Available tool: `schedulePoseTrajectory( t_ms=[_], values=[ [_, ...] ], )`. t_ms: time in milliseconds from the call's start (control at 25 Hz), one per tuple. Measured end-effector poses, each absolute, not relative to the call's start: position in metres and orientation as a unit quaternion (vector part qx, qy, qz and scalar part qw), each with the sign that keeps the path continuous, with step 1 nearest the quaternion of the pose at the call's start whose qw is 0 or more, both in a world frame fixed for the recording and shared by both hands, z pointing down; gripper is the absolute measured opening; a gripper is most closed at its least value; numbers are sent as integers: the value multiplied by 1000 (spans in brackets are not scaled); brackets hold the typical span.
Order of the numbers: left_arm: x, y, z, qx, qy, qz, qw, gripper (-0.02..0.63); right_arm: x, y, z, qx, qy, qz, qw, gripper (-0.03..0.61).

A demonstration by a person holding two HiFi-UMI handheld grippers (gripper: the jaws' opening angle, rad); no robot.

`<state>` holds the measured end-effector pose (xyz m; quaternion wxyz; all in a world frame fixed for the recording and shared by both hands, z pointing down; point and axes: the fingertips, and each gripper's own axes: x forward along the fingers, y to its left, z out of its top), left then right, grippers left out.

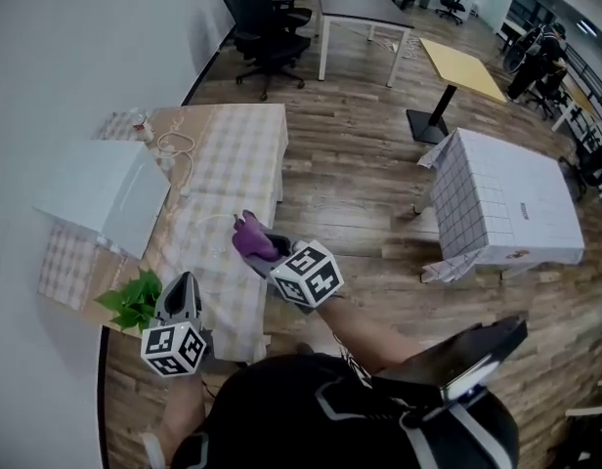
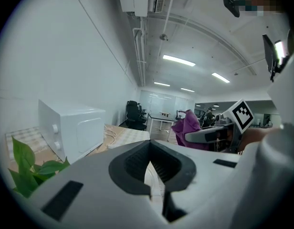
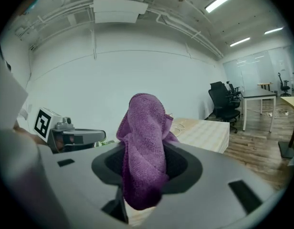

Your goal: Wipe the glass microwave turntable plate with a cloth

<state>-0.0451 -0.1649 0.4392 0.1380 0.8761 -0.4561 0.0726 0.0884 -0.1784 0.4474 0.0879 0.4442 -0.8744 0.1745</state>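
My right gripper [image 1: 260, 250] is shut on a purple cloth [image 1: 250, 234] and holds it up over the table's right side. In the right gripper view the cloth [image 3: 146, 142] stands bunched between the jaws. My left gripper [image 1: 180, 294] hovers at the table's near edge, shut with nothing in it; its jaws [image 2: 149, 149] meet at the tips. The glass plate is hard to make out. Only a faint pale curve [image 1: 231, 220] shows on the checked tablecloth [image 1: 233, 154], just beyond the cloth. From the left gripper view the right gripper [image 2: 204, 136] and cloth [image 2: 186, 125] appear to the right.
A white microwave [image 1: 104, 198] stands on the table's left, with a coiled cable [image 1: 174, 147] behind it. A green plant [image 1: 135, 301] sits beside the left gripper. A covered box [image 1: 506, 208], desks and office chairs [image 1: 267, 18] stand on the wooden floor.
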Motion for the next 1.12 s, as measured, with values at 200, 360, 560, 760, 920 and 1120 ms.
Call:
schedulePoseTrajectory(
  t_ms=[200, 360, 560, 760, 920, 1120],
  values=[
    [-44, -175, 429, 883, -444, 48, 142, 2, 88, -177, 416, 460, -878, 120, 62, 169],
    [-42, -177, 417, 889, -436, 42, 130, 3, 90, -179, 413, 473, -871, 117, 64, 161],
    [-44, -182, 408, 893, -433, 45, 114, 2, 92, -186, 412, 483, -865, 119, 60, 158],
    [-50, -187, 405, 888, -437, 27, 143, 2, 93, -193, 412, 488, -863, 117, 62, 158],
    [-55, -191, 401, 885, -444, 33, 135, 3, 91, -196, 414, 490, -861, 120, 63, 158],
    [-55, -191, 403, 886, -442, 31, 137, 3, 92, -200, 413, 494, -859, 119, 65, 158]
  ],
)
